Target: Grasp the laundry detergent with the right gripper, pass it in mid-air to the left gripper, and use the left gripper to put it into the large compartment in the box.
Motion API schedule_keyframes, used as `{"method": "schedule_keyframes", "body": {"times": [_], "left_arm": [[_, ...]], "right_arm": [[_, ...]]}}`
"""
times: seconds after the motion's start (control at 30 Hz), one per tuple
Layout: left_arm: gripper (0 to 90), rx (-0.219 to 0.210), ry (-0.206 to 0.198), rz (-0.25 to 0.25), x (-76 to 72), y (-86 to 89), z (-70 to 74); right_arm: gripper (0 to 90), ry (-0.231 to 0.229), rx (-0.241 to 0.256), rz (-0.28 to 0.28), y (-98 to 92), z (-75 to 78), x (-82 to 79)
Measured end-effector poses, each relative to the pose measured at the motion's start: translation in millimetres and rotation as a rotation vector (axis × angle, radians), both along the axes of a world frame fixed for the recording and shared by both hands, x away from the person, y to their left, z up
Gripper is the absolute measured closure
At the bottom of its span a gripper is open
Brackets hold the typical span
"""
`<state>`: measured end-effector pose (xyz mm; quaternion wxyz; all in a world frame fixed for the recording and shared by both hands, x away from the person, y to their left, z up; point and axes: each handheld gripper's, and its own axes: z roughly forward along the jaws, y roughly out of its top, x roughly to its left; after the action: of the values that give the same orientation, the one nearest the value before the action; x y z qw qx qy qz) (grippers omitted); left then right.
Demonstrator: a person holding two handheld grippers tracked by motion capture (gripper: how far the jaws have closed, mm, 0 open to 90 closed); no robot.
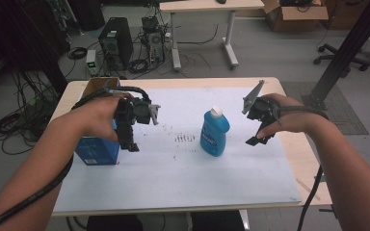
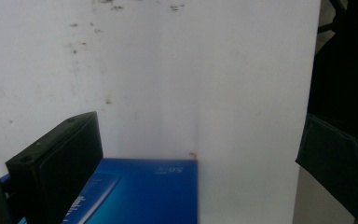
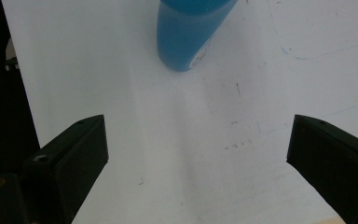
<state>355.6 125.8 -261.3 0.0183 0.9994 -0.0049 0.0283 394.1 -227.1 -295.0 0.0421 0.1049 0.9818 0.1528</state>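
A blue bottle (image 1: pixel 214 132) with a white cap stands near the middle of the white sheet (image 1: pixel 173 173) on the table. At the sheet's left edge sits a blue box (image 1: pixel 96 150). My left gripper (image 1: pixel 129 142) hangs over the box's right side, pointing down. In the left gripper view, that gripper (image 2: pixel 199 135) is open and empty, with the blue box (image 2: pixel 149 191) below and between the jaws. My right gripper (image 1: pixel 256 138) is held a little right of the bottle. It (image 3: pixel 198 135) is open over bare sheet, and the bottle (image 3: pixel 191 32) lies ahead of it, untouched.
A brown cardboard box (image 1: pixel 98 85) stands at the table's back left, behind the left hand. A black slanted pole (image 1: pixel 347 48) rises past the right back corner. Bare sheet spreads along the near side. Computers and cables (image 1: pixel 125 48) sit on the floor beyond.
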Motion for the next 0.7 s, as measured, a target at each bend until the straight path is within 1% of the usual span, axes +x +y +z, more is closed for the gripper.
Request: {"method": "schedule_keyframes", "body": {"times": [0.13, 0.2, 0.23, 0.27, 0.3, 0.33, 0.37, 0.4, 0.43, 0.47, 0.5, 0.57, 0.63, 0.67, 0.7], "left_arm": [[0.4, 0.016, 0.008, -0.016, -10.3, -2.8, -5.7], [0.4, 0.023, 0.012, -0.021, -14.0, -3.8, -7.8], [0.4, 0.023, 0.012, -0.021, -14.0, -3.8, -7.8], [0.4, 0.023, 0.014, -0.021, -15.0, -3.9, -8.3], [0.4, 0.025, 0.013, -0.024, -15.7, -4.1, -8.6], [0.4, 0.024, 0.011, -0.024, -16.8, -4.0, -8.9], [0.4, 0.024, 0.011, -0.024, -16.8, -4.0, -8.9], [0.3, 0.026, 0.011, -0.025, -17.2, -4.0, -8.5], [0.3, 0.026, 0.012, -0.021, -17.6, -3.6, -8.5], [0.4, 0.028, 0.012, -0.019, -17.6, -3.5, -8.2], [0.4, 0.028, 0.012, -0.019, -17.6, -3.4, -7.9], [0.3, 0.030, 0.010, -0.020, -17.7, -3.4, -7.1], [0.3, 0.029, 0.009, -0.024, -18.2, -3.6, -6.6], [0.3, 0.029, 0.008, -0.024, -18.5, -3.7, -6.4], [0.3, 0.028, 0.008, -0.026, -18.6, -3.9, -6.3]], "right_arm": [[4.5, 0.002, 0.033, -0.013, -0.5, -6.9, -5.0], [4.1, 0.005, 0.069, -0.035, 0.0, -11.0, -6.9], [4.1, 0.005, 0.069, -0.035, 0.0, -11.0, -6.9], [4.0, 0.001, 0.092, -0.048, 0.6, -13.9, -7.9], [3.9, 0.000, 0.105, -0.057, 0.9, -15.7, -8.6], [3.9, 0.000, 0.142, -0.080, 1.9, -21.3, -10.5], [3.9, 0.000, 0.142, -0.080, 1.9, -21.3, -10.5], [3.9, 0.000, 0.170, -0.091, 2.9, -28.0, -12.9], [3.9, 0.000, 0.170, -0.091, 2.9, -28.0, -12.9], [3.8, -0.001, 0.191, -0.109, 4.6, -34.8, -15.3], [3.8, -0.001, 0.191, -0.109, 4.6, -34.8, -15.3], [3.8, -0.008, 0.208, -0.121, 6.5, -41.3, -17.5], [3.6, -0.017, 0.226, -0.148, 7.4, -46.6, -19.4], [3.9, -0.024, 0.247, -0.173, 7.4, -50.5, -20.7], [3.9, -0.024, 0.247, -0.173, 7.4, -50.5, -20.7]]}}
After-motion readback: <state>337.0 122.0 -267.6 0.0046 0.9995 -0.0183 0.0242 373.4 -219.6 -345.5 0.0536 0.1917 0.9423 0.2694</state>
